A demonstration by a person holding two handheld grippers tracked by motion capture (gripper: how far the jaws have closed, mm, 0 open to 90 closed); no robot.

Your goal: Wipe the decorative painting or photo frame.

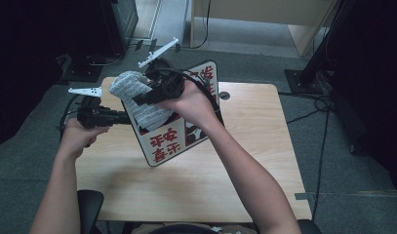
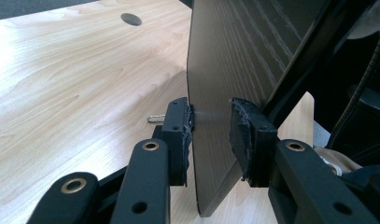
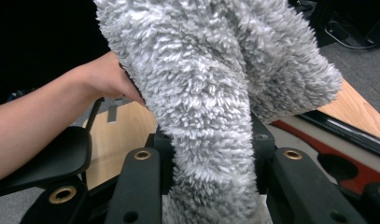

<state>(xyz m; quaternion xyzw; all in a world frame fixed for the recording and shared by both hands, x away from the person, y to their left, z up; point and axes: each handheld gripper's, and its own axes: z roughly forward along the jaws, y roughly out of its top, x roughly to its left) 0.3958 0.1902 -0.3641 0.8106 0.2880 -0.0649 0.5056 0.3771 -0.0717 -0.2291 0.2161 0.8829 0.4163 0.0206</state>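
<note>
A flat sign board [image 1: 179, 139] with red characters and a black rim is held tilted above the wooden table [image 1: 245, 161]. My left gripper [image 1: 125, 117] is shut on the board's left edge. In the left gripper view the dark back of the board [image 2: 234, 56] stands between the pads [image 2: 180, 135], gripper midpoint [image 2: 211, 140]. My right gripper [image 1: 152, 95] is shut on a fluffy grey cloth [image 1: 137, 95] that lies against the board's face. Between the right gripper's [image 3: 208, 154] jaws the grey cloth [image 3: 211, 84] hangs over the board's rim [image 3: 346, 133].
A round cable hole [image 1: 224, 95] sits near the table's far edge. A small paper clip [image 2: 155, 118] lies on the table under the board. Dark stands and cables [image 1: 308, 73] surround the table on the grey floor. A black chair [image 1: 91, 207] is at the near edge.
</note>
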